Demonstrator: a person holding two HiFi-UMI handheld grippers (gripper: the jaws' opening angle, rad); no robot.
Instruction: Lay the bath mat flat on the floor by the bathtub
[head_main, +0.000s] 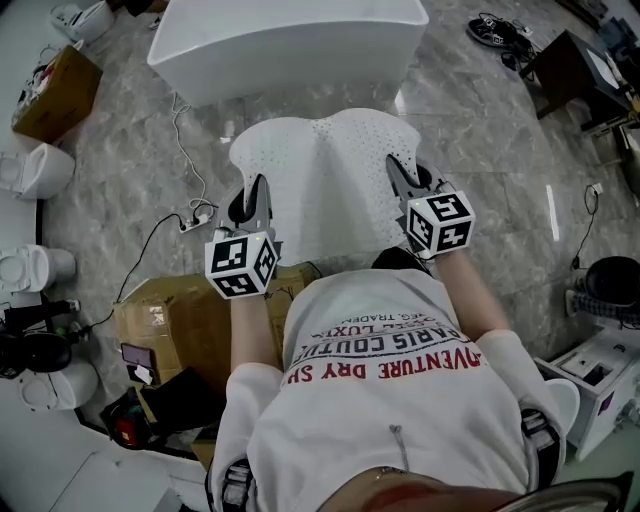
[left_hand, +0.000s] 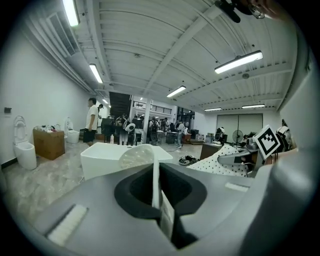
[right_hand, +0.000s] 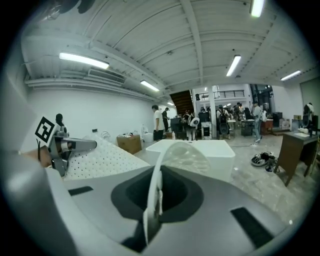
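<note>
The white dotted bath mat (head_main: 325, 170) hangs spread between my two grippers, above the marble floor, just in front of the white bathtub (head_main: 290, 40). My left gripper (head_main: 256, 192) is shut on the mat's left edge. My right gripper (head_main: 398, 172) is shut on its right edge. In the left gripper view the mat's thin edge (left_hand: 155, 175) stands pinched between the jaws, with the tub (left_hand: 107, 157) beyond and the right gripper (left_hand: 240, 159) off to the right. The right gripper view shows the mat's edge (right_hand: 156, 185) clamped the same way, and the tub (right_hand: 200, 149) behind.
A cardboard box (head_main: 190, 320) sits by my left leg, with a power strip and cable (head_main: 195, 215) on the floor beyond it. Toilets (head_main: 40, 170) line the left side. Shoes (head_main: 495, 30) and a dark table (head_main: 580, 70) stand at the far right. People (left_hand: 92, 120) stand far off.
</note>
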